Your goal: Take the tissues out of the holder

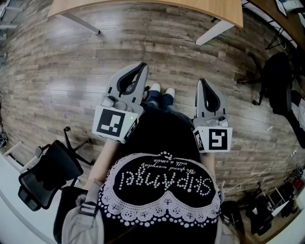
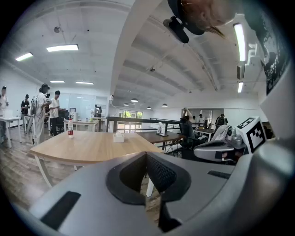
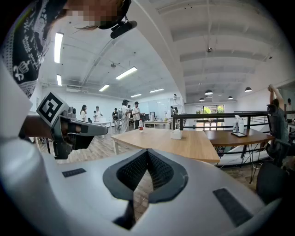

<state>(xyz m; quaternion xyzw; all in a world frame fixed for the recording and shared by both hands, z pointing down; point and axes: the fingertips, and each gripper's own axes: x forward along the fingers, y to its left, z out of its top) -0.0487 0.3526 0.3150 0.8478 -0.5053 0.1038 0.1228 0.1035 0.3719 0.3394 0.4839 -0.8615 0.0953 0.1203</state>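
Standing off from wooden table [image 3: 184,147] — approach step, nothing grasped yet. Left gripper [image 2: 146,154] and right gripper [image 3: 147,151] both pinched closed, empty. Tissue holder [image 3: 175,134] sits mid-table, well apart. Next — walk closer, spread jaws.

Water bottle [image 2: 70,127] stands near the far left tabletop corner of a wooden table [image 2: 92,147], black office chair [image 1: 45,174] on plank floor [image 1: 57,81], people [image 2: 44,110] beyond.

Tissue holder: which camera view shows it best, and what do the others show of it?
The right gripper view, narrowly: the tissue holder stands clear against the bare table top. The left gripper view shows the tissue holder just as small, on the same table. The head view shows only the table's edge, no holder.
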